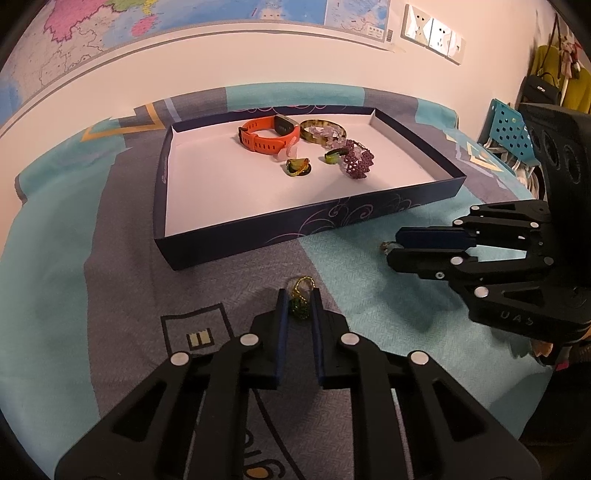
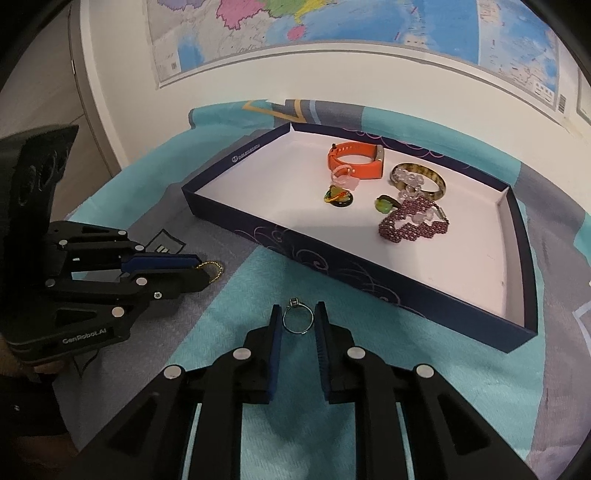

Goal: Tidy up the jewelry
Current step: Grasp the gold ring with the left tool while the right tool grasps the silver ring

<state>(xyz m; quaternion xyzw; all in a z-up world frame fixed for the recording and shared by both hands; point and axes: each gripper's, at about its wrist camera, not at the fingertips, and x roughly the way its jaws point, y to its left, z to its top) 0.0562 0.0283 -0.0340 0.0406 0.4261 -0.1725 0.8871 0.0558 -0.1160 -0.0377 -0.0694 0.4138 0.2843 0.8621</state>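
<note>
My left gripper (image 1: 299, 295) is shut on a small green pendant with a gold chain (image 1: 300, 301), low over the teal and grey cloth. From the right wrist view the chain (image 2: 213, 271) pokes out past the left gripper (image 2: 199, 268). My right gripper (image 2: 297, 311) is shut on a silver ring with a stone (image 2: 297, 320), its pads touching both sides. The left wrist view shows the right gripper (image 1: 391, 246) from the side. Beyond both lies a dark blue tray (image 1: 295, 230) (image 2: 332, 267) holding an orange watch band (image 1: 266, 137) (image 2: 354, 163), a bangle (image 1: 323, 130), a purple beaded bracelet (image 1: 359, 161) and small green rings.
The tray sits on a cloth-covered table (image 1: 110, 258) against a wall with maps. Wall sockets (image 1: 432, 33) are at the upper right. A blue perforated basket (image 1: 509, 129) and hanging bags (image 1: 546, 86) stand past the table's right end.
</note>
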